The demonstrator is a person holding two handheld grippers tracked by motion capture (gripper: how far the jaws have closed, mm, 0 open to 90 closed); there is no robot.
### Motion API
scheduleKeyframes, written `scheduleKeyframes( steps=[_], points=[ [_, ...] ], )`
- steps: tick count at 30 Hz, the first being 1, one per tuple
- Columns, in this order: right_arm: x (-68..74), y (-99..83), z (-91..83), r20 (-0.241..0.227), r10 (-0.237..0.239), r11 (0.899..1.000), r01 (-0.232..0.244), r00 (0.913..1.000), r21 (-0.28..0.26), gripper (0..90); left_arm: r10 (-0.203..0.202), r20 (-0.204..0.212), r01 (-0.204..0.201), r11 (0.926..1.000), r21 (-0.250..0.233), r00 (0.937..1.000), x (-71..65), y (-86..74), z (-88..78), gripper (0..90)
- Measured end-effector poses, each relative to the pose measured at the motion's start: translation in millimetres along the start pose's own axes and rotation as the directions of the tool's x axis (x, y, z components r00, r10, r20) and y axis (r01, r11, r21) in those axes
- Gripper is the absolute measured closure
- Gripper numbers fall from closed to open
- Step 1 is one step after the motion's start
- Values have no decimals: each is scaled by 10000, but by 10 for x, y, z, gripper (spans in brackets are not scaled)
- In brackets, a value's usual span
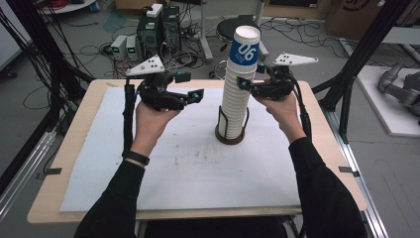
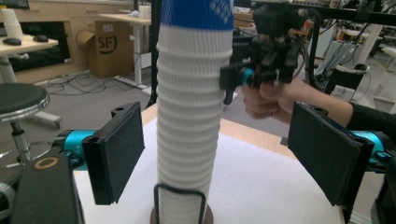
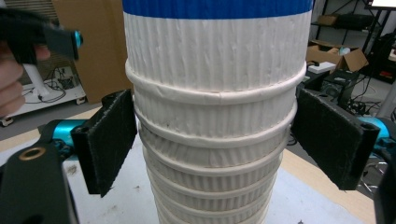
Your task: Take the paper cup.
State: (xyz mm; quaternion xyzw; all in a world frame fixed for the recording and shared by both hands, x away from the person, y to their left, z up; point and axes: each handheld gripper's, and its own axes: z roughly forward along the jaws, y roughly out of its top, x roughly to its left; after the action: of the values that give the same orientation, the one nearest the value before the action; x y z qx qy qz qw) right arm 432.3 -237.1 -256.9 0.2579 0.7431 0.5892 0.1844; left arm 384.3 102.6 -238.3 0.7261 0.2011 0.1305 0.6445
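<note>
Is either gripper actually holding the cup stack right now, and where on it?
Right gripper straddles the stack of paper cups near its top, pads at the rims; a firm grip cannot be told. Left gripper is open, holding nothing.

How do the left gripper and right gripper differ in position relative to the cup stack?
The right gripper sits at the cup stack, jaws flanking its rims; the left gripper hangs apart, off to its left. In its own view, the left gripper's jaws gape wider than the stack. Both are open.

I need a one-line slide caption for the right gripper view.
Right gripper jaws flank a tall stack of ribbed white paper cups, blue-banded on top.
</note>
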Motion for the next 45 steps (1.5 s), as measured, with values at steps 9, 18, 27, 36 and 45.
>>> scheduleKeyframes(
  steps=[9,18,27,36,45],
  points=[
    [1,-2,3,8,-13,10000,13,10000,-22,150,90,103,-88,9997,-211,9999,46,287,225,186],
    [2,-1,2,31,-71,10000,71,10000,-21,150,-33,330,42,9997,-258,9995,99,670,566,186],
    [10,-1,0,60,-93,10000,93,9999,-26,151,47,377,-46,10000,-24,9993,86,952,882,186],
    [13,-3,-3,89,-138,9999,138,9999,-21,151,-152,375,150,9999,64,9992,118,1031,1071,188],
    [10,-3,-9,125,-180,9998,180,9998,5,151,-322,690,323,9995,7,9971,172,1021,1124,292]
  ],
)
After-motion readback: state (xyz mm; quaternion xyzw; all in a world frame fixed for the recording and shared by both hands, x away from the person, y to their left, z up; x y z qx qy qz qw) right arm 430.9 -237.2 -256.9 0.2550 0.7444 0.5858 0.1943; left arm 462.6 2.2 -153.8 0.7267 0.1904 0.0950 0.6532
